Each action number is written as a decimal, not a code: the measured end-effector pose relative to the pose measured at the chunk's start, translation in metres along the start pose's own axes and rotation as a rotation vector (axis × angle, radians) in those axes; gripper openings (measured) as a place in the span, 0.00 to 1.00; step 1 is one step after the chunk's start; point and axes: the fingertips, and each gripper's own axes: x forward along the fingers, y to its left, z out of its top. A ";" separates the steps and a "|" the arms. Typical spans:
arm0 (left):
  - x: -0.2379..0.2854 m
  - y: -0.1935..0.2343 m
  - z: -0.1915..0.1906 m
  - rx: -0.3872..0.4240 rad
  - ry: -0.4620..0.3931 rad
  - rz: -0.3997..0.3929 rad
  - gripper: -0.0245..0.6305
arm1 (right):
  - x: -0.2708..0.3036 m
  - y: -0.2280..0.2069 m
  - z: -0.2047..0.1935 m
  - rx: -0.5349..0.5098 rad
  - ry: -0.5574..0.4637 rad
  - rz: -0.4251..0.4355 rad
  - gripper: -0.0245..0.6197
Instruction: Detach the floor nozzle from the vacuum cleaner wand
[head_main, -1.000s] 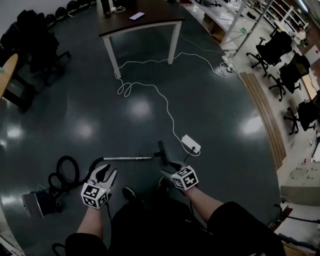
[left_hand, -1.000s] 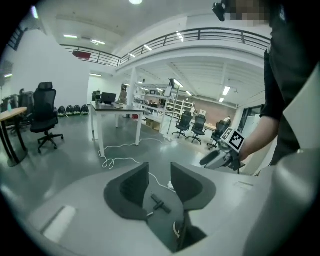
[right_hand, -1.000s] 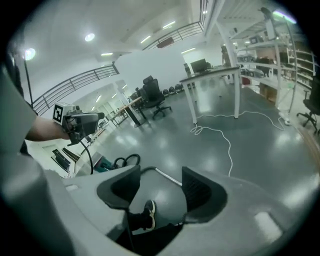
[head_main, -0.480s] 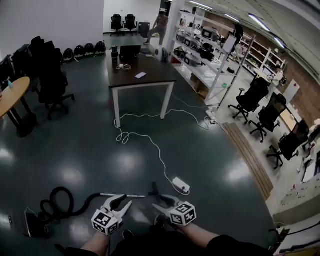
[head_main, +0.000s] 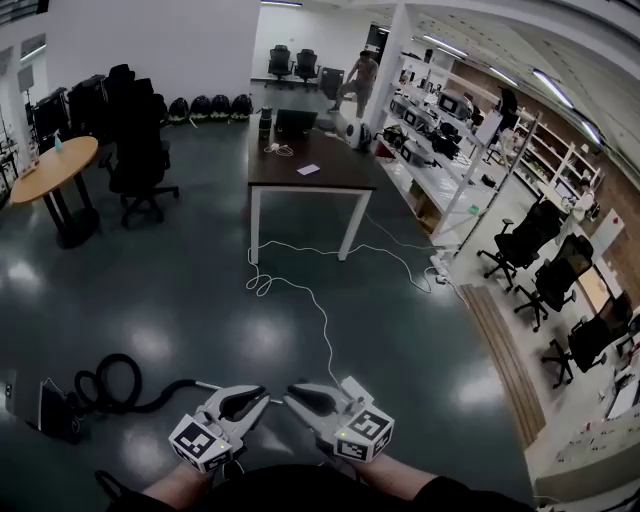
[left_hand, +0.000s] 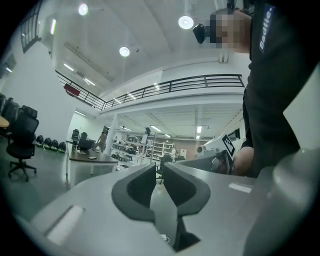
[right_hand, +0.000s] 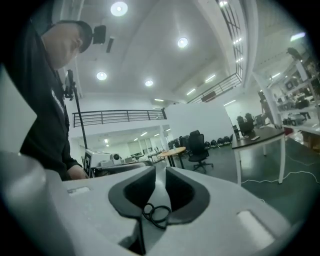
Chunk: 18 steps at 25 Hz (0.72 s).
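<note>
The vacuum's body (head_main: 40, 405) and coiled black hose (head_main: 105, 385) lie on the dark floor at lower left. A short stretch of the metal wand (head_main: 205, 385) shows before it passes under my hands. The floor nozzle is hidden. My left gripper (head_main: 262, 398) and right gripper (head_main: 290, 392) are held level side by side, well above the floor. Both sets of jaws are closing. In the left gripper view, only a narrow gap is left in my left gripper (left_hand: 160, 170), with nothing in it. My right gripper (right_hand: 160, 172) is also empty, and the hose (right_hand: 157, 212) shows far below it.
A white power strip (head_main: 358, 390) lies by my right gripper, and its cable (head_main: 320, 320) runs back to a dark table (head_main: 310, 165). A round wooden table (head_main: 55, 165) stands at left. Office chairs (head_main: 520, 240) and shelving line the right side.
Both grippers have risen from the floor and turned level, and their jaws have narrowed from wide open. The head view tilted up, and the wand and nozzle slid under the hands.
</note>
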 end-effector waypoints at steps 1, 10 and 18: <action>0.005 -0.010 0.012 0.012 -0.002 -0.003 0.10 | -0.006 0.002 0.008 -0.006 -0.022 0.014 0.12; 0.016 -0.052 0.022 0.112 0.007 -0.014 0.04 | -0.035 0.021 0.038 -0.075 -0.141 0.037 0.04; 0.015 -0.065 0.011 0.109 0.022 -0.021 0.04 | -0.051 0.022 0.025 -0.064 -0.154 -0.025 0.04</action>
